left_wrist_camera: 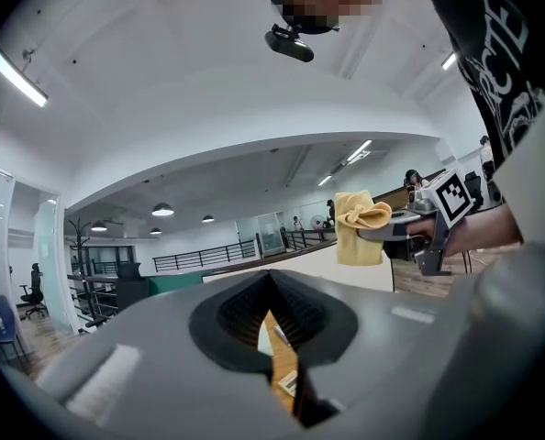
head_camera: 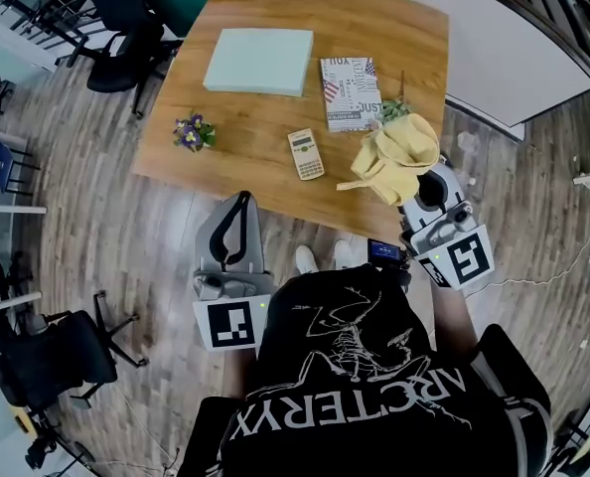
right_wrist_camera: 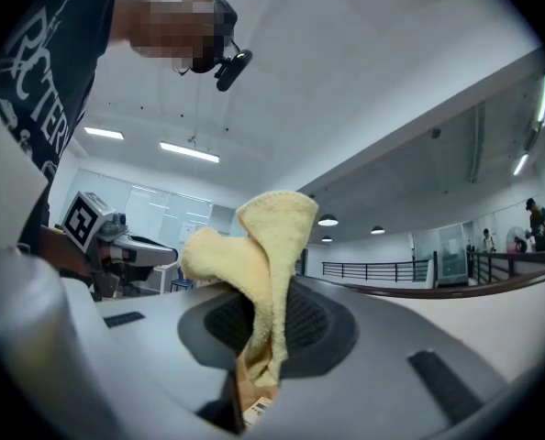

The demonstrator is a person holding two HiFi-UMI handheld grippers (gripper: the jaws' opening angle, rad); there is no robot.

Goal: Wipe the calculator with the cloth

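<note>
A beige calculator (head_camera: 306,154) lies flat on the wooden table (head_camera: 265,117), near its front edge. To its right my right gripper (head_camera: 426,177) is shut on a yellow cloth (head_camera: 399,157), which hangs bunched above the table's front right corner. In the right gripper view the cloth (right_wrist_camera: 263,273) sticks up from between the closed jaws. My left gripper (head_camera: 243,199) is held in front of the table over the floor, its jaws shut with nothing in them. Seen from the left gripper view, the cloth (left_wrist_camera: 360,223) dangles from the right gripper (left_wrist_camera: 410,229).
On the table lie a pale green pad (head_camera: 259,61) at the back, a printed book (head_camera: 351,93), a small bunch of flowers (head_camera: 193,132) at the left and a sprig of green (head_camera: 394,109) behind the cloth. Office chairs (head_camera: 126,38) stand at the left.
</note>
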